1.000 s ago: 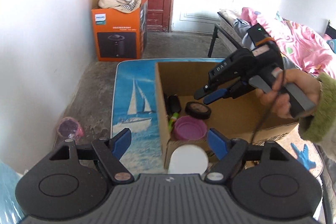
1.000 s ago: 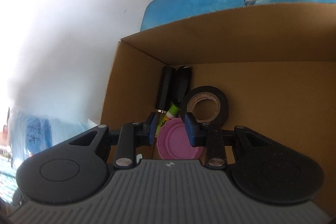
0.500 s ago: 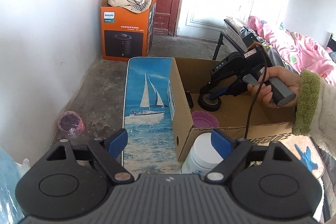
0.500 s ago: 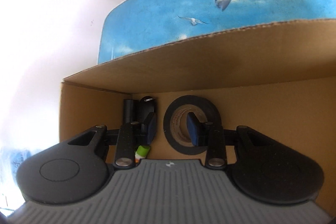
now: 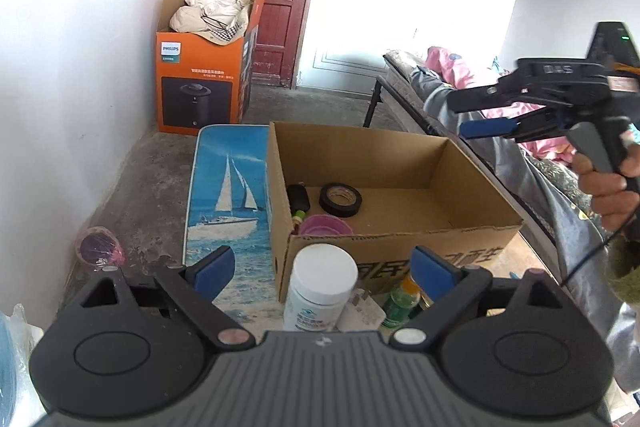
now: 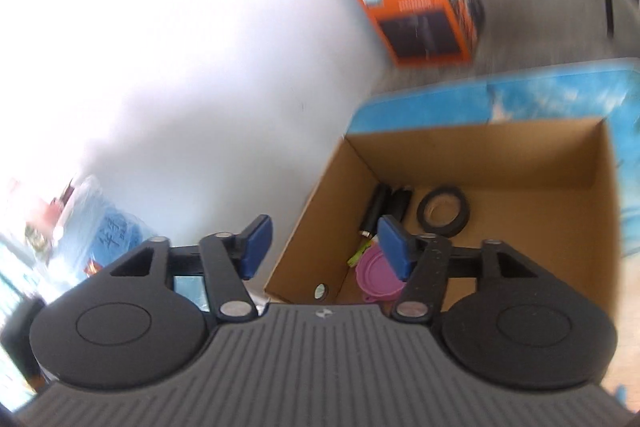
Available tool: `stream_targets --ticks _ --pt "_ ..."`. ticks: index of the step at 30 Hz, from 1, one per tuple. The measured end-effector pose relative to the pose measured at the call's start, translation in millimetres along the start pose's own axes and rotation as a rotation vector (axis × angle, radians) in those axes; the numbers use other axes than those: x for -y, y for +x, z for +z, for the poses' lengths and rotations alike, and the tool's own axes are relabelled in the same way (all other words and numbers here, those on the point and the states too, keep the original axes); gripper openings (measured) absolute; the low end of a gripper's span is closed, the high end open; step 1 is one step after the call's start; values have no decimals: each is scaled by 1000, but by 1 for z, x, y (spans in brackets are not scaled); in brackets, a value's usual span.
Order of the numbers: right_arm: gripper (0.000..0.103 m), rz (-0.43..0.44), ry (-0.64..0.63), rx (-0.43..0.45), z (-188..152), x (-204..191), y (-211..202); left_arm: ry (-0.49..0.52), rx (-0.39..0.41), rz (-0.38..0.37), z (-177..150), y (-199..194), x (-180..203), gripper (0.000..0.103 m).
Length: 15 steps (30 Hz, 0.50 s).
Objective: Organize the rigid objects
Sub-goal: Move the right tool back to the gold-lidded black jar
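Cardboard box (image 5: 400, 235) on surface held tape roll (image 5: 340, 200), pink lid (image 5: 326, 227) & dark items, grouped at one end; white bottle (image 5: 322, 287) outside, between spread left hand-held gripper (image 5: 318, 267); right hand-held gripper (image 6: 324, 247) spread, empty, raised above box.

Green bottle (image 5: 401, 301) half hidden behind left fingers (image 5: 432, 269); orange box (image 6: 416, 7) blurred.

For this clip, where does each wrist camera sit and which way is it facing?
Left wrist: low over the table, facing the door; its open fingers frame the white bottle; right gripper and hand at right.
Right wrist: raised, tilted down into the cardboard box; open fingers only.
Shared: box, black tape roll, pink lid, orange box.
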State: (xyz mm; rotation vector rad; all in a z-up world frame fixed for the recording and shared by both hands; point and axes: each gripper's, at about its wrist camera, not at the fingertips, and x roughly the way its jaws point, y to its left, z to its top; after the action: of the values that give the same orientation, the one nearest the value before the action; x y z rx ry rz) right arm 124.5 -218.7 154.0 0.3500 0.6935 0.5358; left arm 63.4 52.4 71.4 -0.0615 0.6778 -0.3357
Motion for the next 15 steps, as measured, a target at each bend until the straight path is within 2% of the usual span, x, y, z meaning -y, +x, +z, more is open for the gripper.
stream_targets --ticks 1,2,4,7,10,12,15 --pt "82 -35 -37 46 -13 -6 -17 13 -11 -4 -3 1 5 96" --pt "84 -73 -65 76 -27 -10 -29 31 -24 -6 -7 3 10 96" --pt "84 -158 -90 110 -55 -12 -46 74 -54 -18 -16 10 21 96" --pt "84 -234 -42 107 -108 0 -53 115 -113 -60 -31 23 35 96" --pt "82 -294 12 98 -151 14 -50 143 -134 -124 -52 34 50 96" --pt "79 -337 30 103 -175 24 -39 165 -138 -142 -64 43 61 96" --pt "71 -321 92 107 -194 40 -28 211 -142 -140 -78 58 79 96"
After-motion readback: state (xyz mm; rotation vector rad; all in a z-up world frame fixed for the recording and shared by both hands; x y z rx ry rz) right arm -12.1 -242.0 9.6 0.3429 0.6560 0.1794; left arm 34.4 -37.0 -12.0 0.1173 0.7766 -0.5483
